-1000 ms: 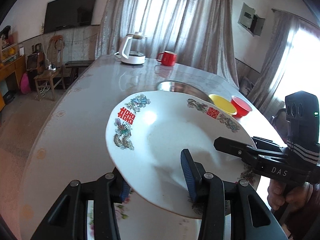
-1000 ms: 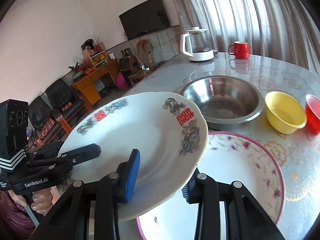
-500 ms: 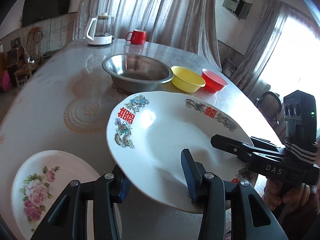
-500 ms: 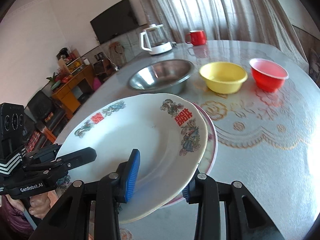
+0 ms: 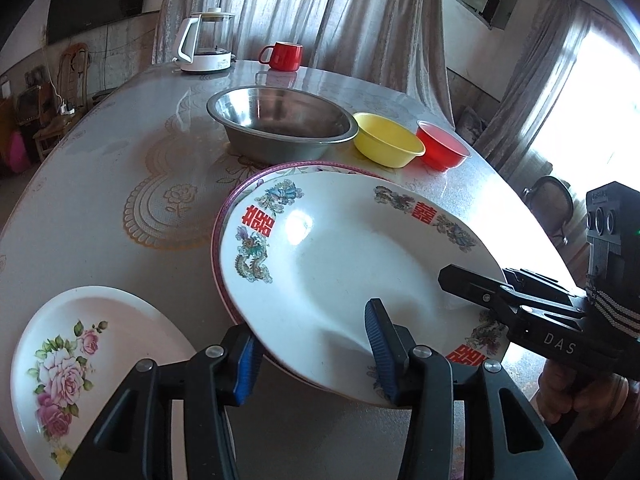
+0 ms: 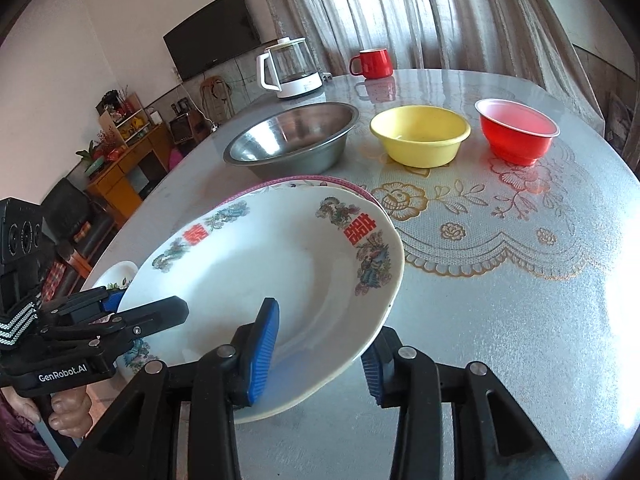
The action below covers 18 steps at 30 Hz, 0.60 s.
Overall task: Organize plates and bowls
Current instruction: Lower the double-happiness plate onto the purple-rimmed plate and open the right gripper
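spanning both wrist views, the round table (image 5: 100,208) carries a clear cover over a gold lace pattern and bears everything below.

white plate with red characters and dragon motifs (image 5: 340,264) sits near the table's close edge, lying on top of a wider pink-rimmed plate (image 5: 240,196), of which only the far and left rim shows. the white plate's near edge looks slightly raised; contact along the far edge cannot be confirmed.

steel bowl (image 5: 280,128) stands just beyond the stacked plates. yellow bowl (image 5: 388,144) is beside it to the right, red bowl (image 5: 440,148) beside that, the three in a row, apart from one another.

floral plate with pink roses (image 5: 68,364) lies flat at lower left in the left wrist view, close beside the stack; whether it touches is unclear.

glass kettle (image 5: 206,42) and red mug (image 5: 282,56) stand at the far end of the table.

left gripper (image 5: 312,356) straddles the white plate's near-left rim, one blue pad above, one below. jaws have just been easing apart; pads sit near the rim, firm pressure not visible.

right gripper (image 6: 320,352) straddles the near-right rim of the same plate, left pad over the plate's face, right pad under the edge. jaws likewise just widened, with the rim between them.
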Tool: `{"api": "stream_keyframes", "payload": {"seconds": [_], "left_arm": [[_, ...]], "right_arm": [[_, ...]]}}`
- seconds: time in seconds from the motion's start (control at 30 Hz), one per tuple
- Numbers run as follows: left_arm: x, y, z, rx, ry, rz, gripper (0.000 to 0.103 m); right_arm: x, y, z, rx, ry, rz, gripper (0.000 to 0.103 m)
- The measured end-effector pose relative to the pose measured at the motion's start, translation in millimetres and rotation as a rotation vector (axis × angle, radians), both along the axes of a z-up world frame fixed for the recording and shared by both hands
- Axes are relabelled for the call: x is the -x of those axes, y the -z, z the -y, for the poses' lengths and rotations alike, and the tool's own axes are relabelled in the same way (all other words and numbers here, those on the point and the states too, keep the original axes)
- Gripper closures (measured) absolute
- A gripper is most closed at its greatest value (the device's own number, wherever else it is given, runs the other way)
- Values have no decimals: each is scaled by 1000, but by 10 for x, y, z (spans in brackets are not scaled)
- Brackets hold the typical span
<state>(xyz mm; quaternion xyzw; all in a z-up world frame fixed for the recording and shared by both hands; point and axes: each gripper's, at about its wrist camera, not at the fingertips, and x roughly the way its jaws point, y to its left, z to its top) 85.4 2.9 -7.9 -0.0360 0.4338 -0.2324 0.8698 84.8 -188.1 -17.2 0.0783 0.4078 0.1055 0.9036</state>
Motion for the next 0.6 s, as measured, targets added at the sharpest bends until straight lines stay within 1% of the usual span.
{"api": "stream_keyframes", "payload": {"seconds": [0.13,0.27,0.43,0.5,0.53,0.6], "left_arm": [[16,-10,-28,25,-2,-2,50],[42,-16,-19,25,-4,7,46],[54,-20,-13,23,-7,15,45],[51,-20,-8,19,-8,15,45],[52,-21,-3,16,-9,16,45],[60,-19,10,10,-11,22,44]], "right_arm": [[16,-5,8,2,-1,0,63],[36,-13,-8,11,0,-1,63],[61,-33,-30,27,6,-3,62],[76,-51,-51,53,10,2,59],[85,-56,-61,81,17,4,57],[103,-44,-69,149,37,1,57]]}}
